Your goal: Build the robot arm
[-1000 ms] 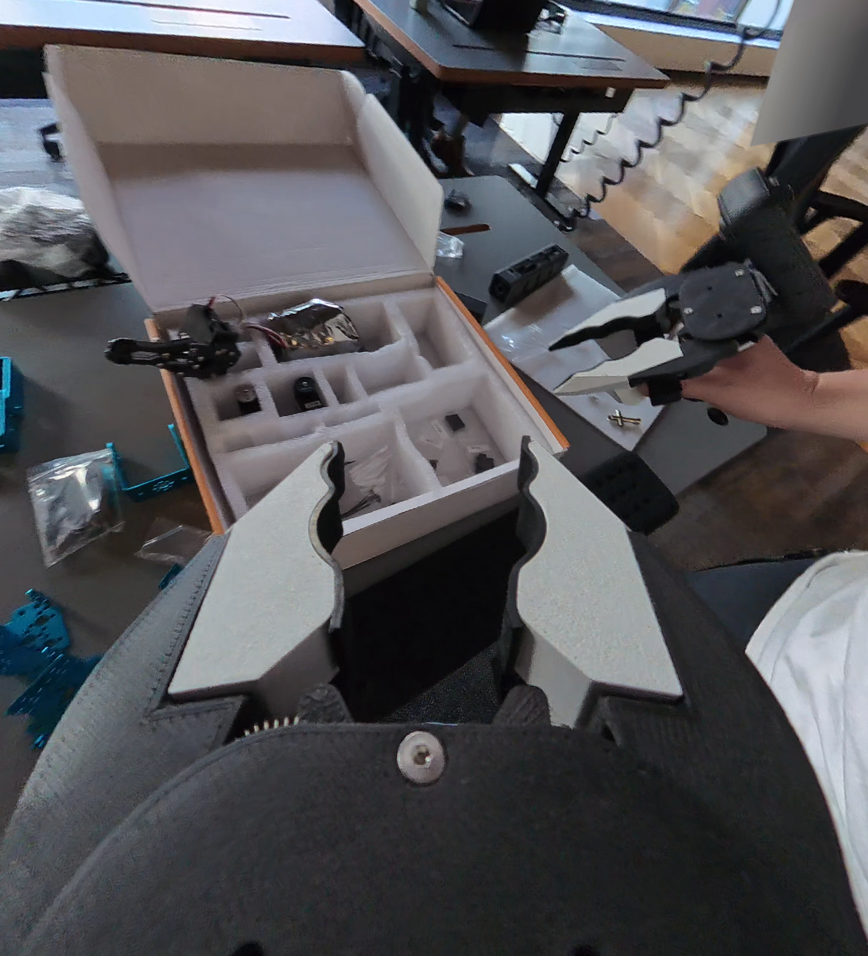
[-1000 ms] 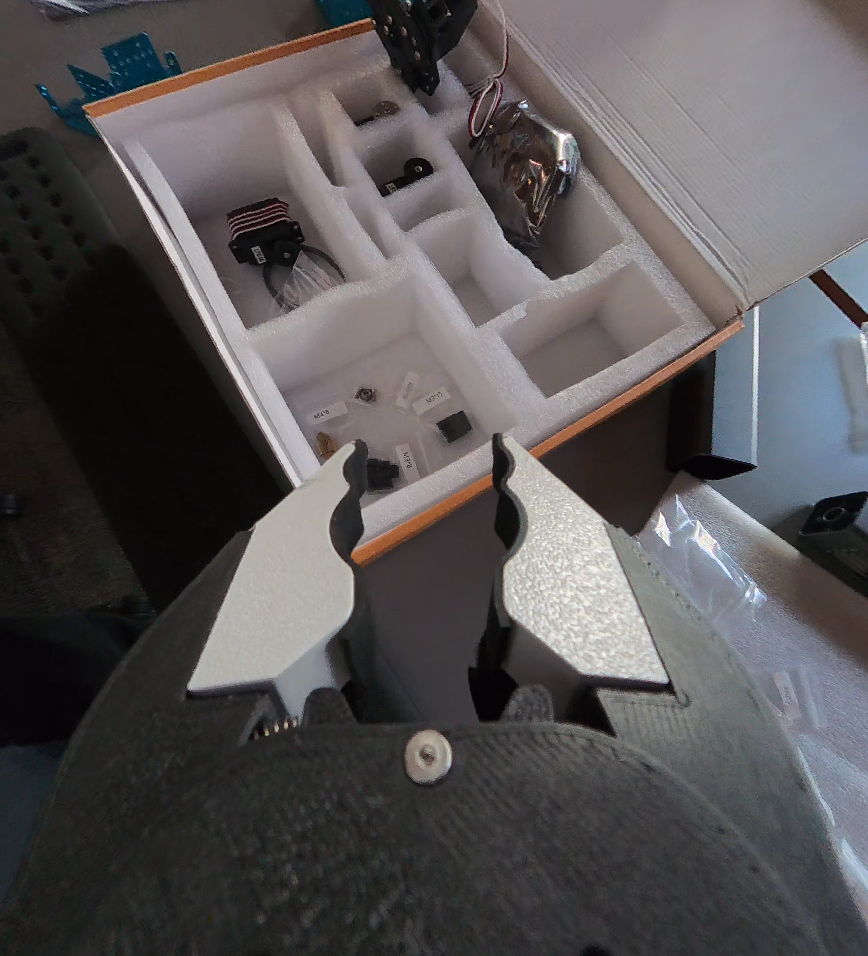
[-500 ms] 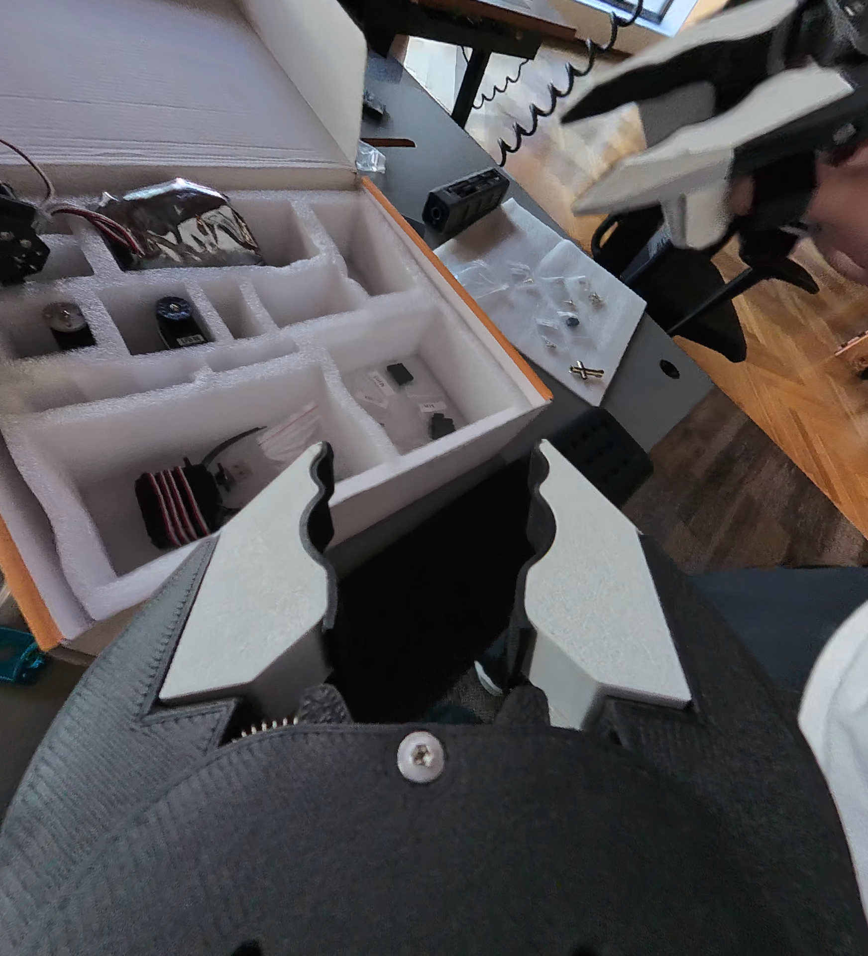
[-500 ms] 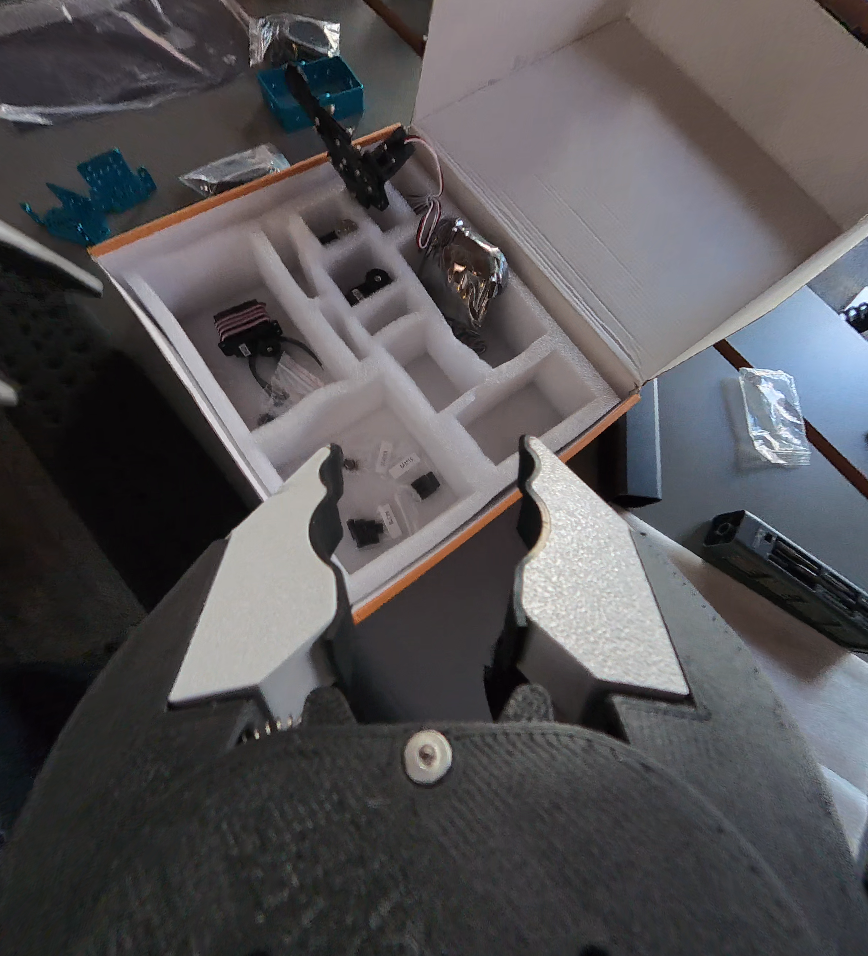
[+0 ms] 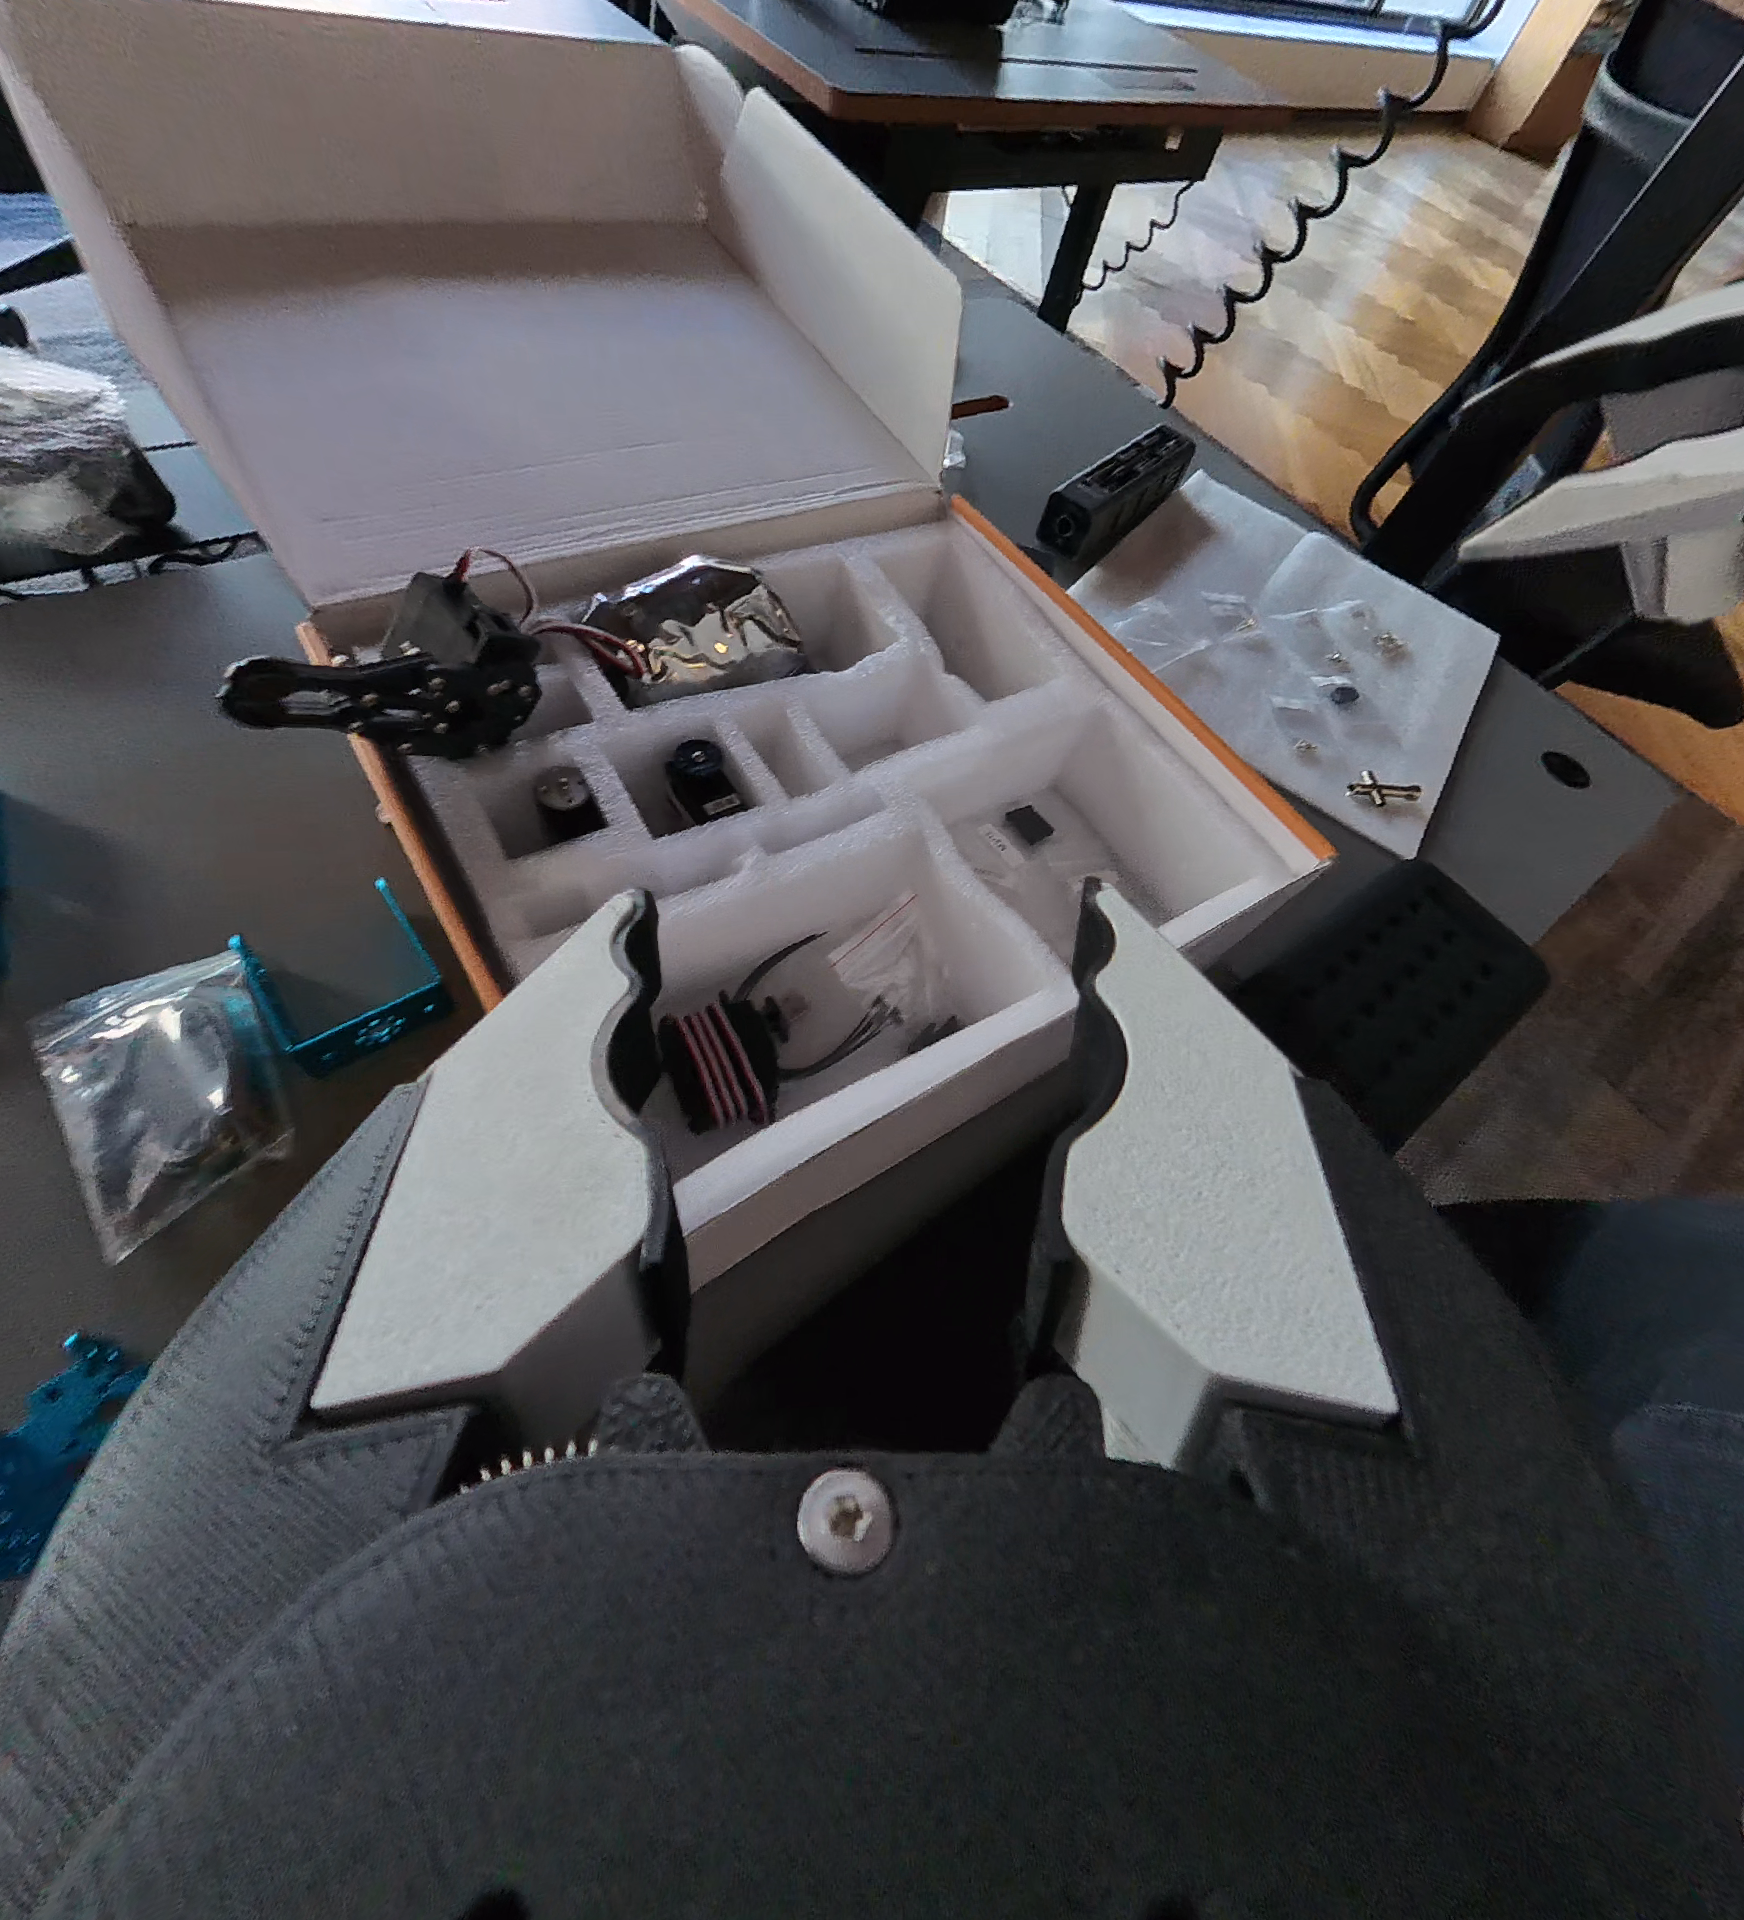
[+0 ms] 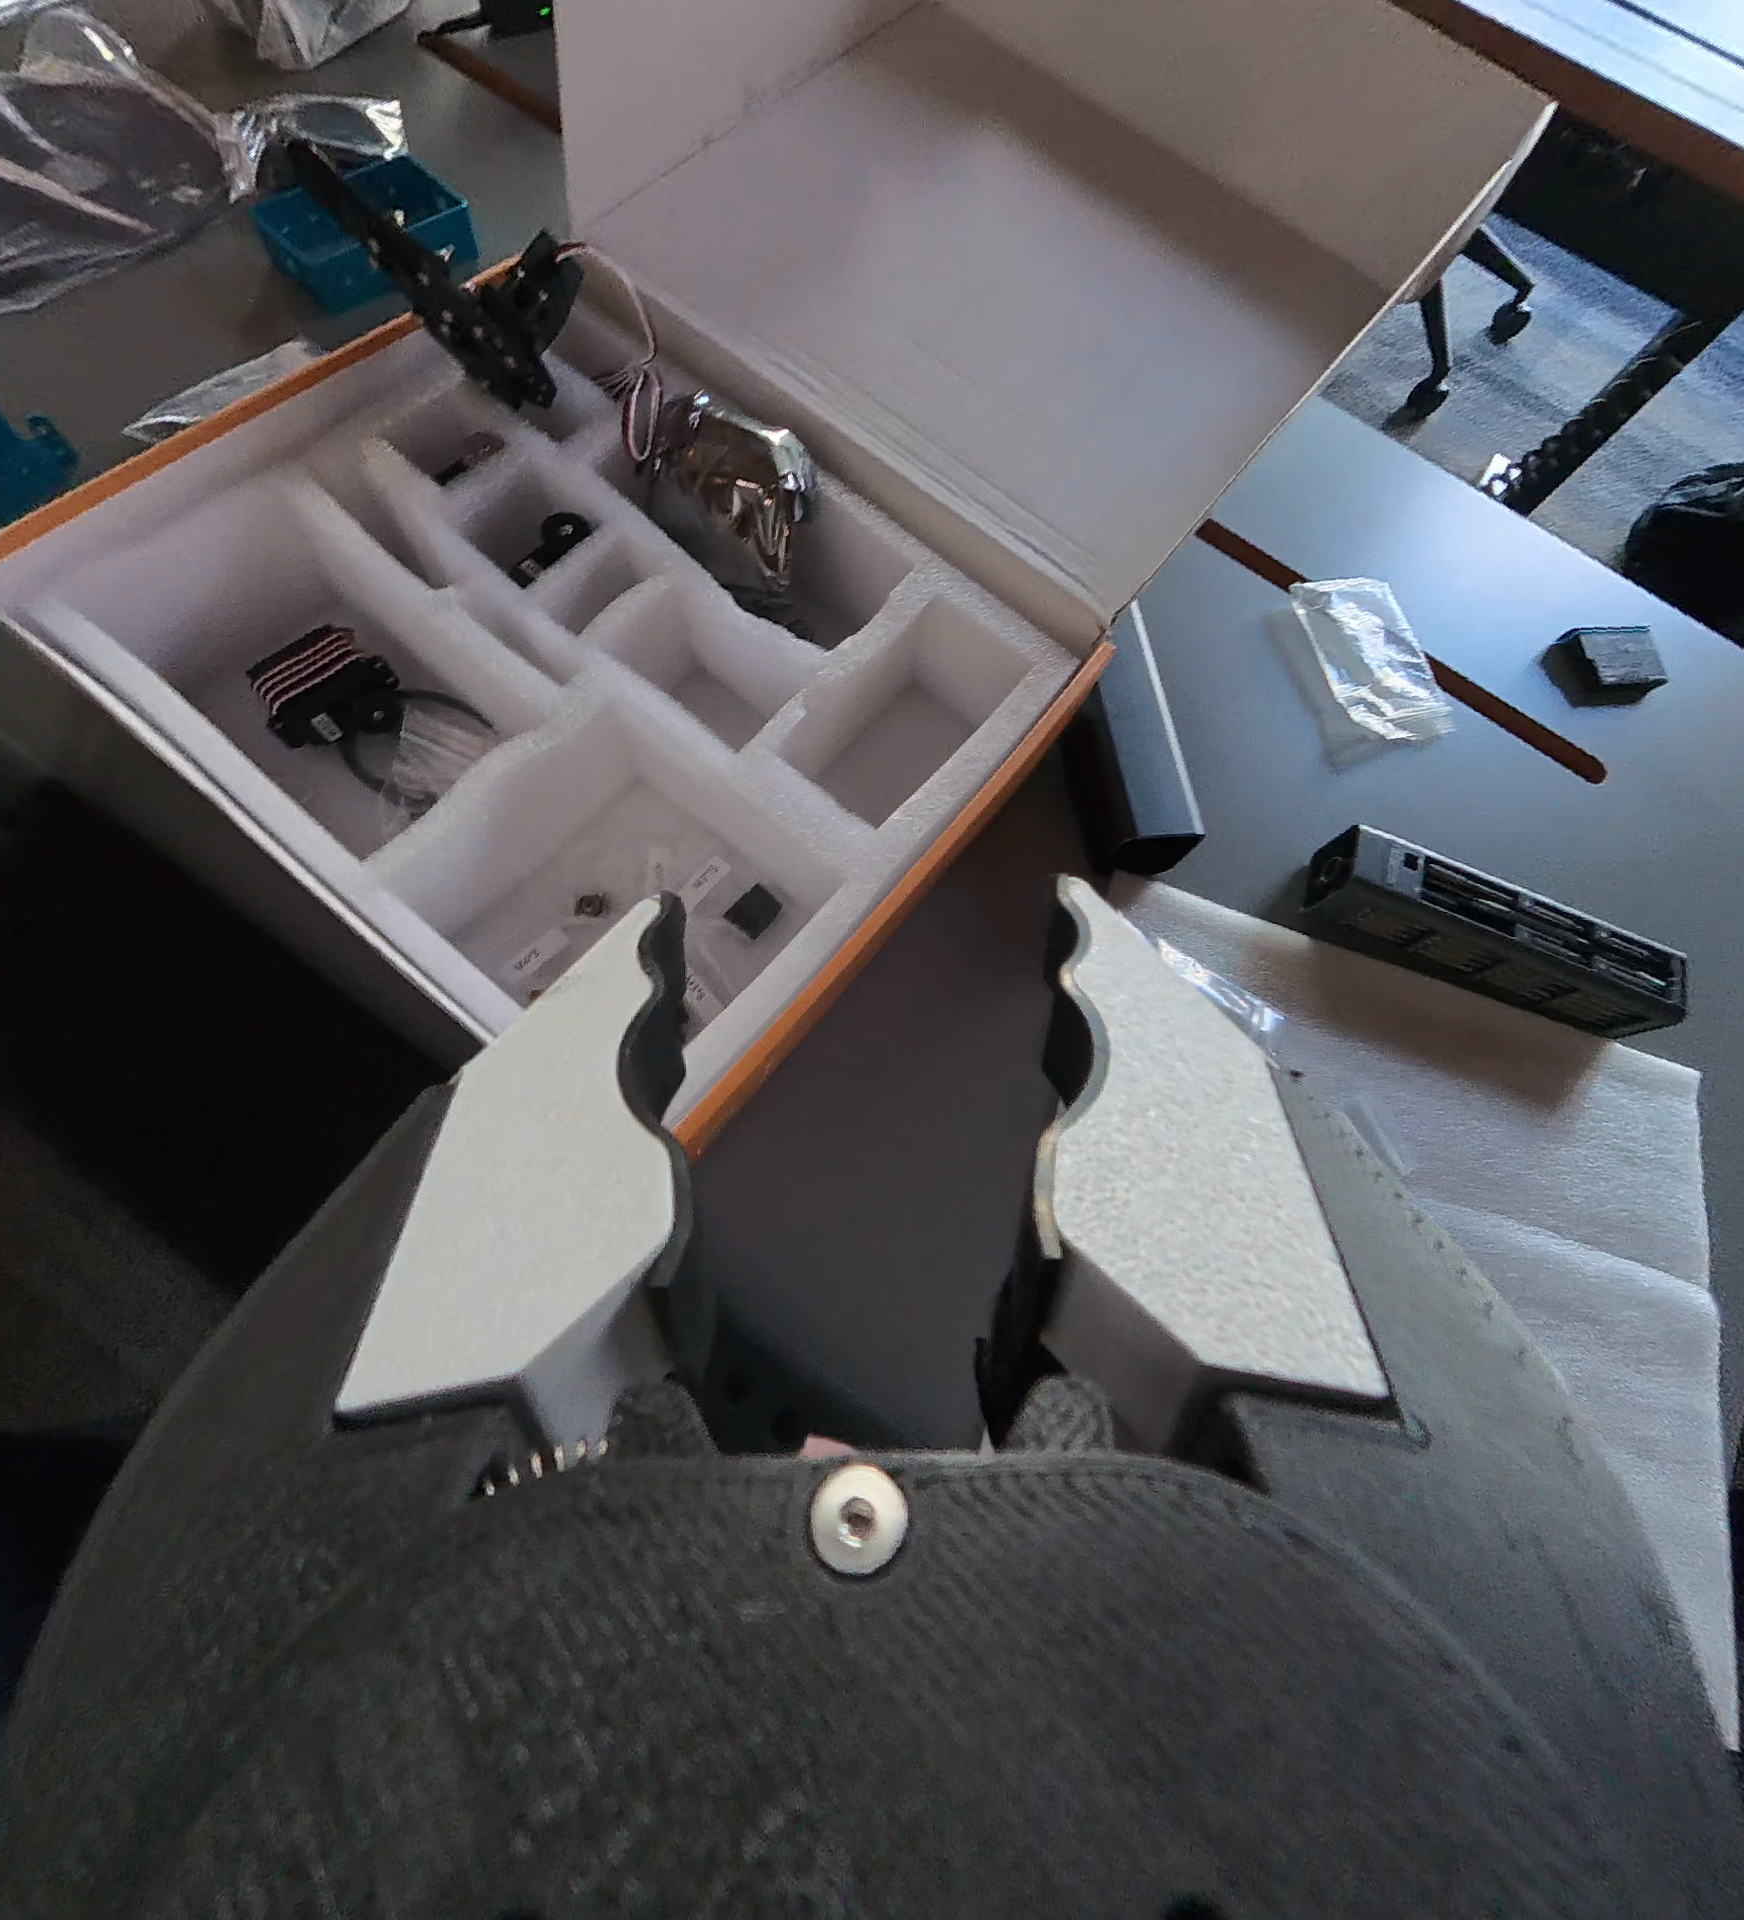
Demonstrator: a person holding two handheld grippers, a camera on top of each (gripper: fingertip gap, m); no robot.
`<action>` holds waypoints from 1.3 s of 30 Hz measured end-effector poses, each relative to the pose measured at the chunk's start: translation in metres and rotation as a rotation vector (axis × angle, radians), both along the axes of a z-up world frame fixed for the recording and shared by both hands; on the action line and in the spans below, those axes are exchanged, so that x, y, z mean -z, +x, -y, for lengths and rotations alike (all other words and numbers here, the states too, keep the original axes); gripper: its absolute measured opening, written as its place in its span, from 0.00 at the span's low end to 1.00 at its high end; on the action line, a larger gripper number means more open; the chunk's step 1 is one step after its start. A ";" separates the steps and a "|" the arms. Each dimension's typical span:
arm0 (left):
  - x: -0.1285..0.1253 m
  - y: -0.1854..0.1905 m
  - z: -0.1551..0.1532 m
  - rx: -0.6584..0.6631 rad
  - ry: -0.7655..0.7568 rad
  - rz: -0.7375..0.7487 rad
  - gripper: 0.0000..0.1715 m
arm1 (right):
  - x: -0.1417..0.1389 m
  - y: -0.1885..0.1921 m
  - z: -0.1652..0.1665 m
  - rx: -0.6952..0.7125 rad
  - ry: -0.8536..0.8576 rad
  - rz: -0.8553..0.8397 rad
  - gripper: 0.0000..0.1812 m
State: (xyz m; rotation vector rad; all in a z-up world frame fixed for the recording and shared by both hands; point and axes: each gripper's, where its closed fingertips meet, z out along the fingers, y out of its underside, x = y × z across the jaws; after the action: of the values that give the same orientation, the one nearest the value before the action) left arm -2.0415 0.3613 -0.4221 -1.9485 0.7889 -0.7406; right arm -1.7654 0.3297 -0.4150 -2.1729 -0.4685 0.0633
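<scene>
An open cardboard box (image 5: 1138, 665) with a white foam insert (image 6: 577, 665) lies on the dark table, lid up. In its compartments are a black servo with red stripes (image 5: 717, 1070) (image 6: 322, 691), a silver foil bag (image 5: 696, 629) (image 6: 733, 488), a black bracket arm (image 5: 380, 686) (image 6: 452, 301) and small parts. My left gripper (image 5: 863, 909) is open and empty, just above the box's near edge, over the servo compartment. My right gripper (image 6: 863, 899) is open and empty, above the box's right front corner; it also shows at the far right of the left wrist view (image 5: 1616, 457).
Blue metal brackets (image 5: 348, 997) (image 6: 369, 223) and a plastic bag of parts (image 5: 161, 1091) lie left of the box. A white sheet with screws (image 5: 1304, 644), a black oblong device (image 5: 1117, 488) (image 6: 1491, 945) and a clear bag (image 6: 1367, 655) lie to the right. A black perforated pad (image 5: 1387, 987) sits below the table edge.
Both grippers have pulled back and up from the box, so more of the lid and table shows. The left view has swung back to face the box. Both stayed open.
</scene>
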 end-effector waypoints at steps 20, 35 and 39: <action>0.024 -0.169 0.022 -0.455 0.002 0.020 0.45 | 0.019 0.044 -0.002 0.049 -0.061 0.208 0.44; -0.038 -0.145 -0.035 -0.396 0.068 0.275 0.45 | -0.027 0.105 -0.013 0.267 0.023 -0.188 0.30; -0.128 -0.150 -0.093 -0.359 0.283 0.177 0.46 | -0.142 0.193 -0.039 0.357 0.272 -0.234 0.29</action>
State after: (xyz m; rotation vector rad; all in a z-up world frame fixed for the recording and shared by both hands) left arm -2.1919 0.4544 -0.2939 -1.6798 0.3958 -0.5417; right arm -1.5726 0.3687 -0.2733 -1.9199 0.0467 0.0526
